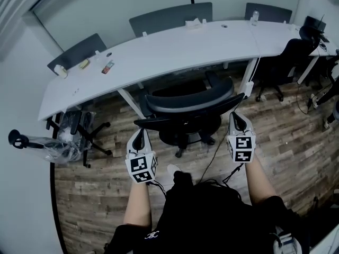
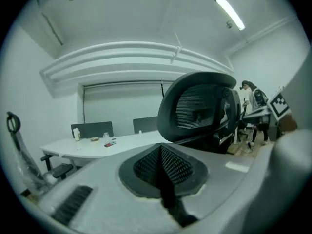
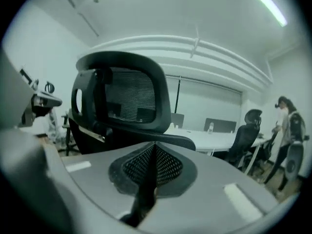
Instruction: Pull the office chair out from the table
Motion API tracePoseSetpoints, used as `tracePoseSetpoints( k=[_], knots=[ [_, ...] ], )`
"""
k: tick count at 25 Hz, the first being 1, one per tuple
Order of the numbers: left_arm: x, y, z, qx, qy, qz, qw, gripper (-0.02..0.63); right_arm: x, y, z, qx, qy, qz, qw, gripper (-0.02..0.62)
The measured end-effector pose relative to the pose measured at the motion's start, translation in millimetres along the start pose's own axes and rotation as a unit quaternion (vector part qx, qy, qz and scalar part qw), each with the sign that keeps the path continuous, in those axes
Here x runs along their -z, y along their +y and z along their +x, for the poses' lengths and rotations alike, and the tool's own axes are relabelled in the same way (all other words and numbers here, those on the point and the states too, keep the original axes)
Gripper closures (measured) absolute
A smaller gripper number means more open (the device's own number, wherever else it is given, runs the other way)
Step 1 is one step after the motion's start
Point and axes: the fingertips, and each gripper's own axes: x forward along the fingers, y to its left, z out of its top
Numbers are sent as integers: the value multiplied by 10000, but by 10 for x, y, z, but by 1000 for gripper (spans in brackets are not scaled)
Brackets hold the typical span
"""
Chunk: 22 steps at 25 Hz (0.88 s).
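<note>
Both tools are pressed together and hold nothing. The left tool point(image 1: 139, 135) shows its meshed pads point(image 2: 178, 165) meeting along one seam with no gap, and the right tool point(image 1: 236, 119) looks the same in its own view. Each points roughly level toward the office chair point(image 1: 185, 107), one at either end of the dark backrest. The left tool sits just beside the backrest's left end and the right tool just beside its right end. Neither gripper view shows any part of the chair between the jaws, and the head view does not settle whether a tool's side brushes the frame.

The chair faces the table point(image 1: 175, 49), drawn in close to its near edge, with the wheeled base on the wooden floor point(image 1: 286, 131) beneath. Other chairs stand along the far side and off to the right (none of them in the way).

By my reading the pull has not begun — this is the lining-up before a hold. The next move calls for both tools to spread, close on the backrest's outer frame at matching height, and then draw straight back toward the person, evenly, so the chair rolls out without swivelling.
</note>
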Motion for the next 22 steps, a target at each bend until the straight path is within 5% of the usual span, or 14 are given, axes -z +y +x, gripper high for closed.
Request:
tracePoseSetpoints(
  k=[5,22],
  knots=[
    [-69,-287,-141,196,26,-569,9982,598,-208,370,-238,-291,-325,144,9989,591],
    [-10,-547,-163,357,198,-578,9975,598,-337,651,-297,-557,-341,200,9977,589]
  ],
)
